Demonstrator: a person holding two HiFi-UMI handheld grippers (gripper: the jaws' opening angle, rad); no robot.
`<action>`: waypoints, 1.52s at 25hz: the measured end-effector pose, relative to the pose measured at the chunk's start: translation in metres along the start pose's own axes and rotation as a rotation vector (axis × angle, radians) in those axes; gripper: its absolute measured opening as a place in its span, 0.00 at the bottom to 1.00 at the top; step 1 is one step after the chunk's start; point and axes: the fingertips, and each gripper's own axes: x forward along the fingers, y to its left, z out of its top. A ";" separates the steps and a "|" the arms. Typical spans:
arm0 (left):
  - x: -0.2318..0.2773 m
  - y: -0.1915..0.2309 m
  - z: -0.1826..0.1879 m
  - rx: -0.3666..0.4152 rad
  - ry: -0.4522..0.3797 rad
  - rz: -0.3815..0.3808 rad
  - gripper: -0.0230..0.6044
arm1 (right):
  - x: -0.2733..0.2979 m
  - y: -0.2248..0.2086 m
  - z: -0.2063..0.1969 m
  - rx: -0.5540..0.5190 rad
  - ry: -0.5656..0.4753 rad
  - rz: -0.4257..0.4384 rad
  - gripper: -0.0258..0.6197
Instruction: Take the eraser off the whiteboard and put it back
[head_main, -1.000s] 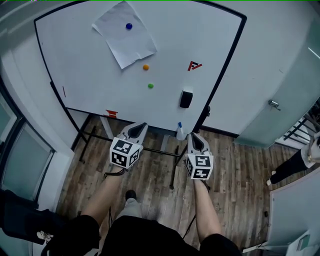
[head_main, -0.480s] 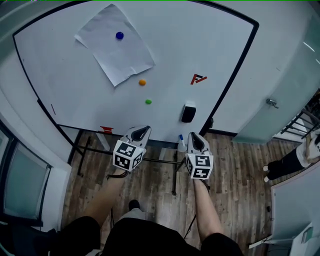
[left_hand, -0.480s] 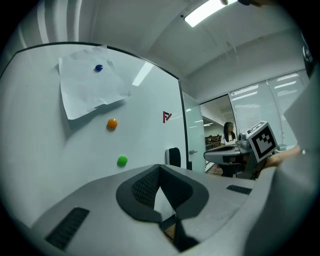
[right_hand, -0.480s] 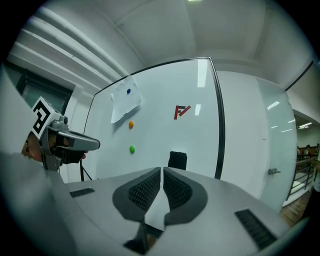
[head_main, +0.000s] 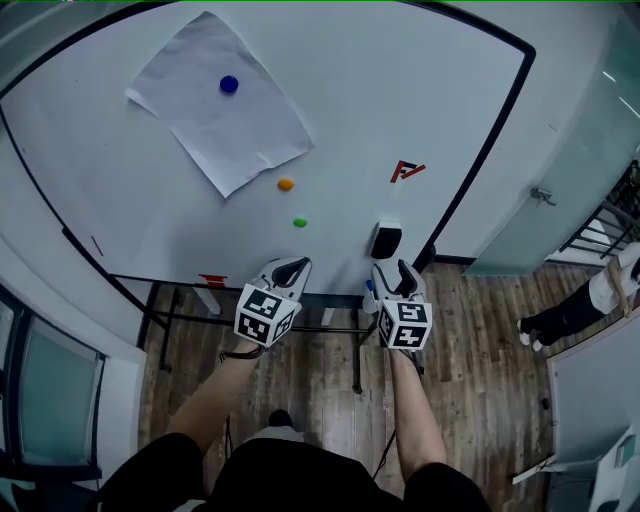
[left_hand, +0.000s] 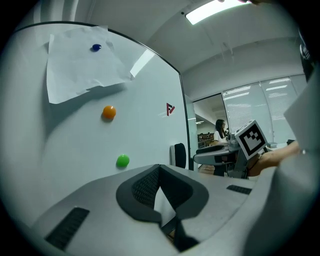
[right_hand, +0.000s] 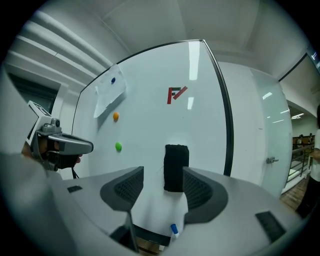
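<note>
The black eraser (head_main: 385, 240) sticks upright on the whiteboard (head_main: 420, 80), low at its right side. My right gripper (head_main: 392, 268) is just in front of it and a little below. Its jaws have just been opening and stand open. In the right gripper view the eraser (right_hand: 176, 168) shows in the gap between the jaws of the right gripper (right_hand: 162, 176), farther off and untouched. My left gripper (head_main: 293, 265) hangs beside it to the left, shut on nothing. In the left gripper view the left gripper (left_hand: 159, 167) points at bare board, with the eraser (left_hand: 179, 155) off to its right.
A paper sheet (head_main: 225, 120) is pinned up by a blue magnet (head_main: 229, 85). Orange (head_main: 286, 184) and green (head_main: 300, 222) magnets and a red logo (head_main: 406, 171) are also on the board. A blue-capped marker (right_hand: 174, 230) lies on the tray below. A person (head_main: 575, 308) stands far right.
Both grippers have come closer to the whiteboard, the right one up to the eraser. The right jaws, shut before, now stand apart.
</note>
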 end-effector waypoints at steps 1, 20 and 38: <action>0.003 0.003 0.000 0.002 0.000 -0.009 0.07 | 0.005 -0.001 0.000 0.002 0.003 -0.010 0.41; 0.034 0.041 -0.004 0.023 -0.008 -0.090 0.07 | 0.072 -0.030 -0.017 0.005 0.075 -0.168 0.48; 0.032 0.053 -0.006 0.017 -0.010 -0.087 0.07 | 0.078 -0.035 -0.011 0.000 0.068 -0.226 0.41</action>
